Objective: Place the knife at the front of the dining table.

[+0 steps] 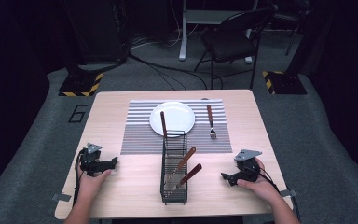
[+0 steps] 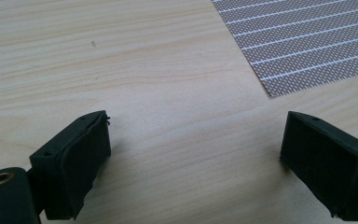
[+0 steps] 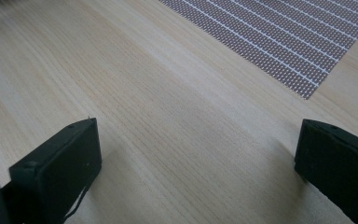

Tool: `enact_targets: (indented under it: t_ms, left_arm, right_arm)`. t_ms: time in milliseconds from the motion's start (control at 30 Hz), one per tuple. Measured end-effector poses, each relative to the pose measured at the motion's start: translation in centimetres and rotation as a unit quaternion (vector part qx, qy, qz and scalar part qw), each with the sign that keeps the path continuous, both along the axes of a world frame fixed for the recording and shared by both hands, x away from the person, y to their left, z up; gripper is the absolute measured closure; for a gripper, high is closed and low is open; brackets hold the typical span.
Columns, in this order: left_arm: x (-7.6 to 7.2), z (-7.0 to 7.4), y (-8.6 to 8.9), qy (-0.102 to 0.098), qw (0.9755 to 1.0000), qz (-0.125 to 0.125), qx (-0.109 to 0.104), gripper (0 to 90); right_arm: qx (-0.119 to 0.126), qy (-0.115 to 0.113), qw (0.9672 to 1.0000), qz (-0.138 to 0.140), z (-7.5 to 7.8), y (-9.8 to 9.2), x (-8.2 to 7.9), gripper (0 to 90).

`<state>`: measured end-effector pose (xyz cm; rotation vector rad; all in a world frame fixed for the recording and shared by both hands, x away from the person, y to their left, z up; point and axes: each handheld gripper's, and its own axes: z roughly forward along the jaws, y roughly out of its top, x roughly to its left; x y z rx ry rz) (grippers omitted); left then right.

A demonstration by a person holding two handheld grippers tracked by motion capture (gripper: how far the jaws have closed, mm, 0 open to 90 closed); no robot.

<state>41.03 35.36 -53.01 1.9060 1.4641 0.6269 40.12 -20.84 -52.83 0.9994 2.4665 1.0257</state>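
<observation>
A black wire cutlery basket (image 1: pixel 174 173) stands at the front middle of the wooden table (image 1: pixel 135 182), with three brown-handled utensils (image 1: pixel 185 160) in it. Behind it a white plate (image 1: pixel 172 117) lies on a striped placemat (image 1: pixel 140 135), and a brown-handled fork (image 1: pixel 210 122) lies to the plate's right. My left gripper (image 1: pixel 112 163) rests low at the front left, open, its jaws wide over bare wood (image 2: pixel 193 140). At the front right my right gripper (image 1: pixel 227 178) is also open, nothing between its jaws (image 3: pixel 198 154).
A placemat corner (image 2: pixel 303 51) shows ahead of the left jaws, and the placemat (image 3: pixel 279 37) lies ahead of the right jaws. Beyond the table stand a folding chair (image 1: pixel 233 37), cables and floor stands with striped bases (image 1: pixel 79 84).
</observation>
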Motion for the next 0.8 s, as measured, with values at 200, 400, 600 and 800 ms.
enact_targets:
  t_ms: [200, 400, 600, 800]
  left_arm:
    - [-0.12, 0.04, -0.28, 0.002, 1.0000, -0.002, -0.001, 8.4]
    - [-0.14, 0.08, -0.43, -0.006, 0.9999, -0.008, -0.001, 13.0]
    - [-0.22, 0.23, -0.67, 0.000, 0.9999, -0.010, 0.000, 15.5]
    - [-0.25, 0.52, -0.68, 0.010, 0.9999, -0.008, 0.001, 20.7]
  right_arm:
    - [0.000, 0.000, 1.0000, 0.000, 0.00, 0.00, 0.00, 0.0]
    - [0.000, 0.000, 1.0000, 0.001, 0.01, 0.00, 0.02, 0.0]
    - [0.000, 0.000, 1.0000, 0.001, 0.01, 0.00, 0.01, 0.0]
    - [0.000, 0.000, 1.0000, 0.001, 0.01, -0.01, 0.01, 0.0]
